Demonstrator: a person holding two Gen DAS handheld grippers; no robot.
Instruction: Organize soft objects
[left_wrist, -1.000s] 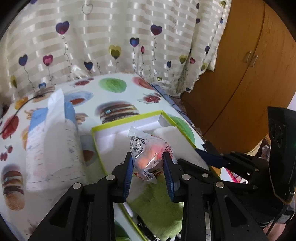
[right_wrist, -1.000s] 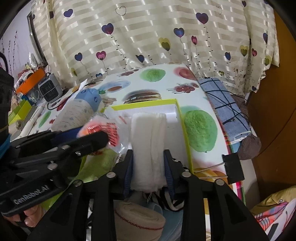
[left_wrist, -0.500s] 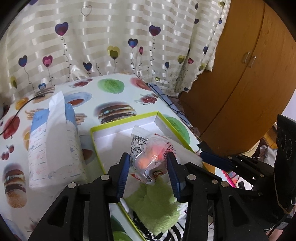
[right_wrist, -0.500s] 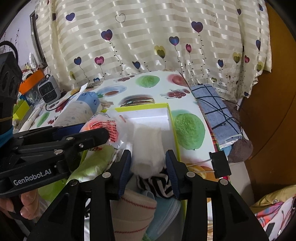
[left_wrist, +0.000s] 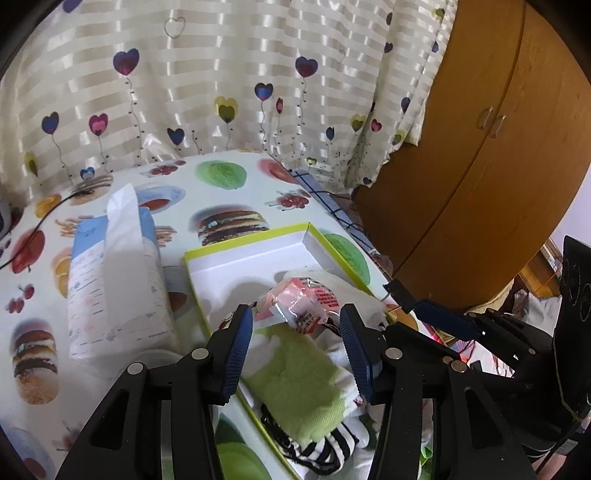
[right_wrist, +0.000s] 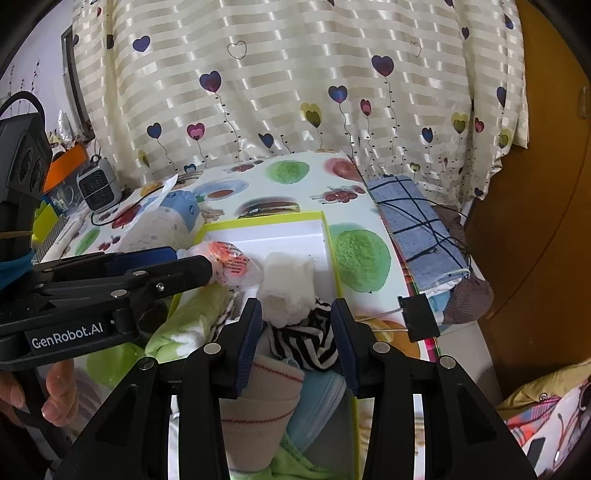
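A: Over the yellow-rimmed box (left_wrist: 255, 240), left gripper (left_wrist: 295, 332) has its fingers spread; wrapped pink packet (left_wrist: 299, 302) sits loose between them, on the green towel (left_wrist: 295, 384)
B: Right one?
A: Right gripper (right_wrist: 297, 330) released too, white cloth roll (right_wrist: 290, 288) just ahead on striped fabric (right_wrist: 310, 336), tissue pack (left_wrist: 114, 280) beside the box

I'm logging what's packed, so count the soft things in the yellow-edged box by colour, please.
White roll: 1
Green fuzzy cloth: 1
Black-and-white striped cloth: 1
Beige sock with red stripe: 1
Light blue cloth: 1
Pink-orange wrapped packet: 1
Total: 6; a green edge at the near end may be a seventh.
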